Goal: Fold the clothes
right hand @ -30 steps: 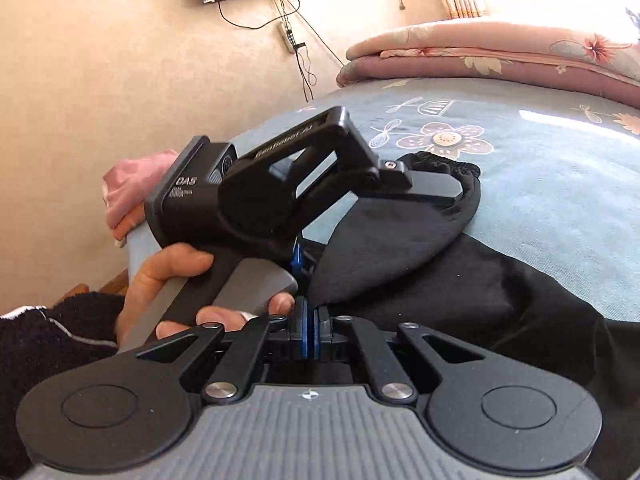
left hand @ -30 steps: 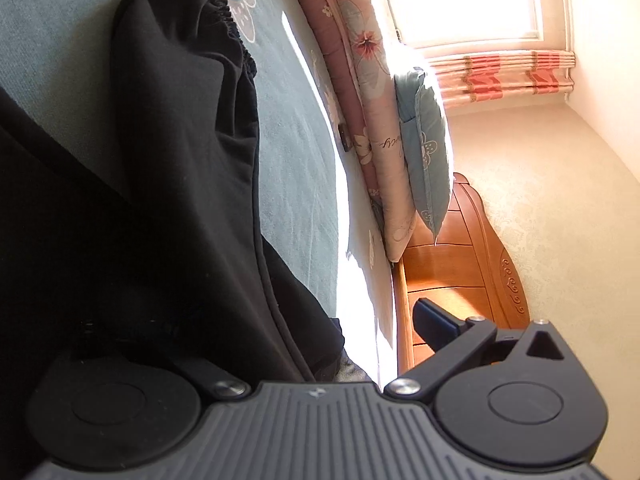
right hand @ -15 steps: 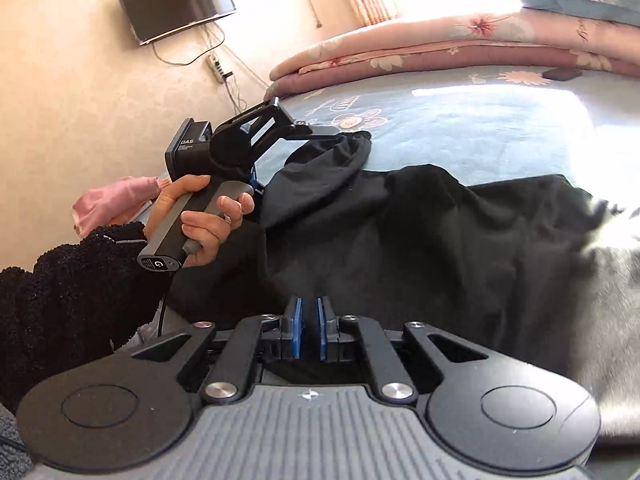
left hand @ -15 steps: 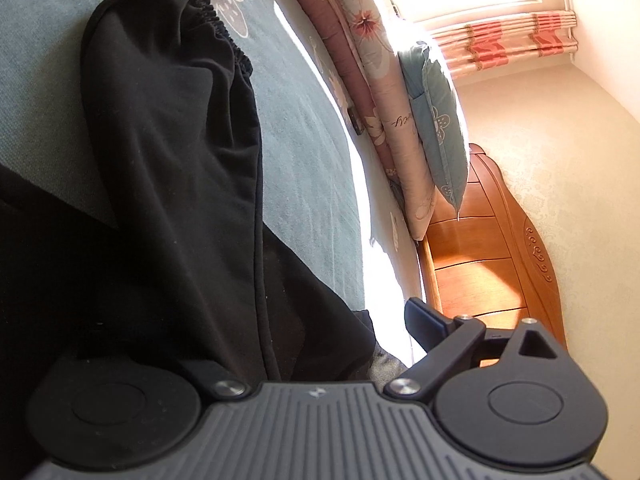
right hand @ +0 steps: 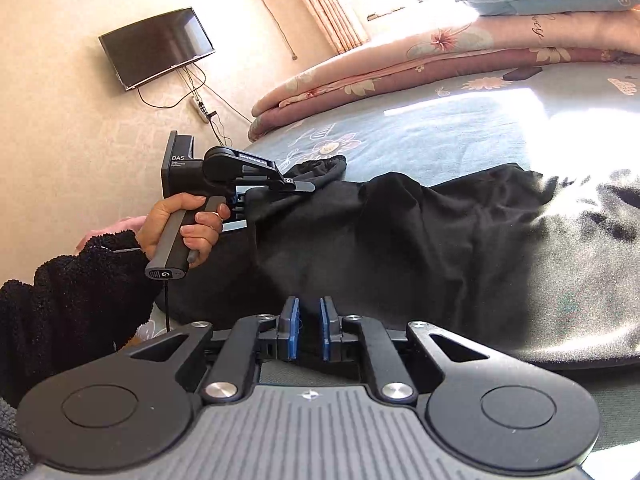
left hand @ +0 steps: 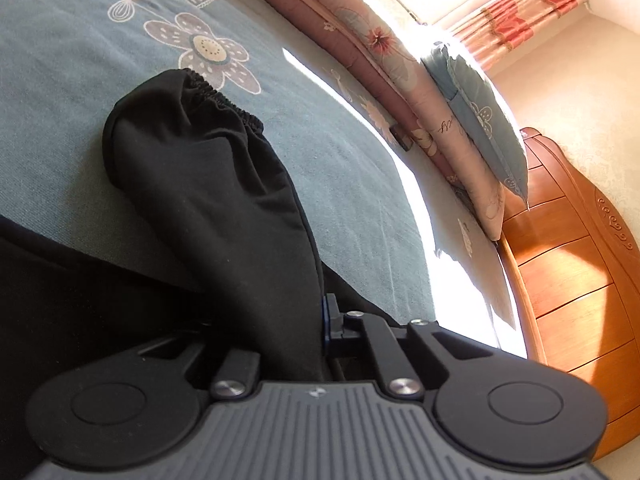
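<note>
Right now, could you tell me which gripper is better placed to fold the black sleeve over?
Left. The left gripper is already shut on the black sleeve, while the right gripper hovers slightly open over the garment's body, gripping nothing.

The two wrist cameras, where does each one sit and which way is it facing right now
Left wrist: on the left gripper, looking along the black garment toward the pillow and headboard.
Right wrist: on the right gripper, looking across the bed at the TV; the left hand shows.
Shared: garment, bed, pillow.

"DAS" on left hand-held gripper (right hand: pixel 276 189) body | "GenRobot.AI" on its arm | mirrored "FLOWERS" on bedspread (left hand: pixel 72 60)
</note>
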`<control>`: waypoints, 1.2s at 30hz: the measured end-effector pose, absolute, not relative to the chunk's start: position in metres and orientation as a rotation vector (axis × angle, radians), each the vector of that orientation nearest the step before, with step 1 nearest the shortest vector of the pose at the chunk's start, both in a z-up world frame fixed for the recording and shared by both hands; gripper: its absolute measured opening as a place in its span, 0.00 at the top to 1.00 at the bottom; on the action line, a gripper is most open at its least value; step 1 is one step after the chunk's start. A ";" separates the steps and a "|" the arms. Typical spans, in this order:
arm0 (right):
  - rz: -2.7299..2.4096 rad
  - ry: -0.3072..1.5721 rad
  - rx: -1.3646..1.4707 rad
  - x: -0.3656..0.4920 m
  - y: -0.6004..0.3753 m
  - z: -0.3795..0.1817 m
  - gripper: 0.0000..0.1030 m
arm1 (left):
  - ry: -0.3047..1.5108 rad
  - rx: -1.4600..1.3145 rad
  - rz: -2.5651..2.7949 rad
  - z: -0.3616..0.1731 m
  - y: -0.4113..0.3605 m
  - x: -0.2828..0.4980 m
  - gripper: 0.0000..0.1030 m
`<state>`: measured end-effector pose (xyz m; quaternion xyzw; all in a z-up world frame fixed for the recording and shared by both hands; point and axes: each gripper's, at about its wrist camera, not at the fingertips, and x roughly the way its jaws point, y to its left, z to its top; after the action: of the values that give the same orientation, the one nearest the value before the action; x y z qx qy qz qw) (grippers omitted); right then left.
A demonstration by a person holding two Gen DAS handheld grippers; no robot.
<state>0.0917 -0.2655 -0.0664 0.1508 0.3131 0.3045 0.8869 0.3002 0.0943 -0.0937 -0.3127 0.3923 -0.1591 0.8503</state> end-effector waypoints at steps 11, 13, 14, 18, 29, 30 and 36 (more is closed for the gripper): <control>0.591 0.641 0.357 0.094 -0.283 -0.071 0.87 | 0.660 -0.476 -0.132 -0.078 0.100 0.223 0.95; 0.586 0.650 0.364 0.096 -0.284 -0.073 0.87 | 0.694 -0.480 -0.095 -0.093 0.105 0.222 0.95; 0.580 0.652 0.365 0.097 -0.284 -0.074 0.87 | 0.709 -0.485 -0.078 -0.100 0.108 0.223 0.95; 0.563 0.663 0.367 0.098 -0.286 -0.076 0.87 | 0.752 -0.516 -0.034 -0.119 0.118 0.226 0.95; 0.516 0.676 0.365 0.101 -0.298 -0.080 0.82 | 0.715 -0.564 0.006 -0.114 0.129 0.214 0.96; 0.509 0.680 0.365 0.102 -0.298 -0.081 0.82 | 0.738 -0.581 0.015 -0.119 0.130 0.215 0.96; 0.443 0.685 0.384 0.105 -0.313 -0.083 0.80 | 0.711 -0.591 0.013 -0.117 0.135 0.209 0.98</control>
<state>0.1046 -0.3125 -0.0829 0.1857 0.3310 0.2139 0.9001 0.2090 0.1349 -0.1170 -0.2849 0.3432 0.0063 0.8950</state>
